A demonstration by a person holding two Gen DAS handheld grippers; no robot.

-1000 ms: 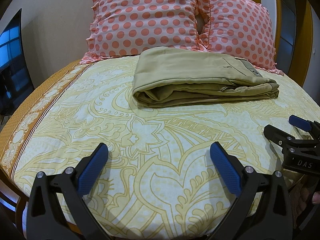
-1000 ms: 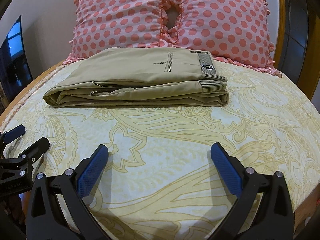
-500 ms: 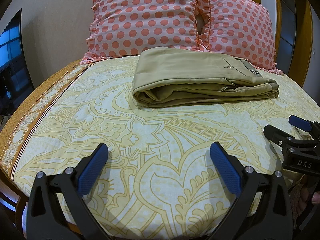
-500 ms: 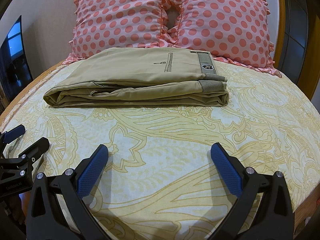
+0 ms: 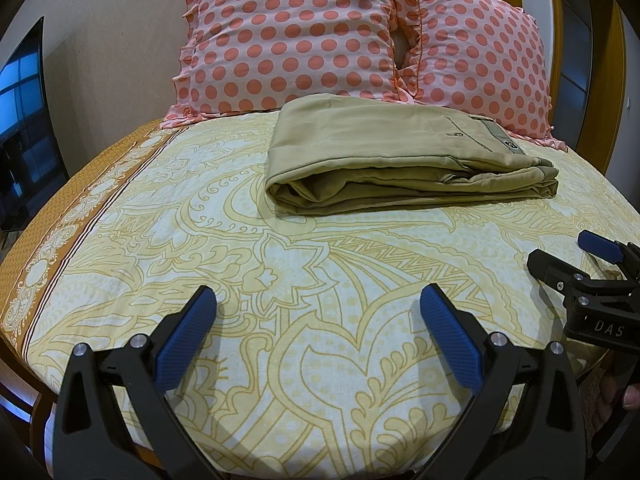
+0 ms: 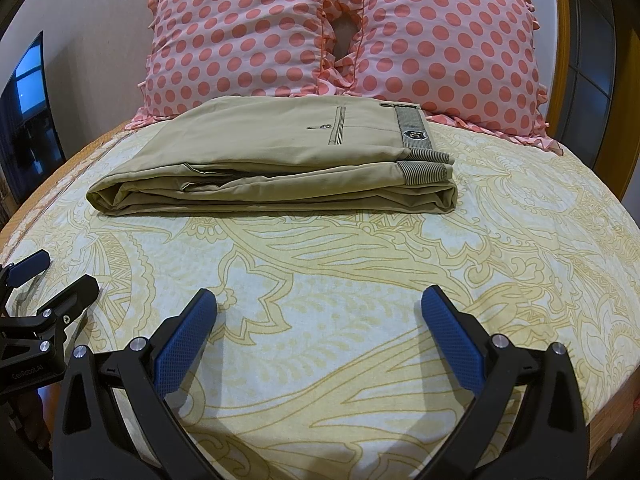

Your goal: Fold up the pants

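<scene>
The khaki pants (image 5: pixel 392 160) lie folded in a flat rectangular stack on the bed, in front of the pillows; in the right wrist view (image 6: pixel 280 160) the striped waistband and back pocket face up at the right end. My left gripper (image 5: pixel 318 328) is open and empty, low over the sheet near the bed's front edge, well short of the pants. My right gripper (image 6: pixel 318 328) is open and empty too, beside it to the right. Each shows in the other's view, the right one (image 5: pixel 568 256) and the left one (image 6: pixel 60 272).
Two pink polka-dot pillows (image 5: pixel 304 36) (image 6: pixel 440 40) lean against the wall behind the pants. The yellow patterned bedsheet (image 5: pixel 200 216) covers the bed. A wooden frame (image 6: pixel 628 92) stands at the right. A dark screen (image 5: pixel 20 128) stands at the left.
</scene>
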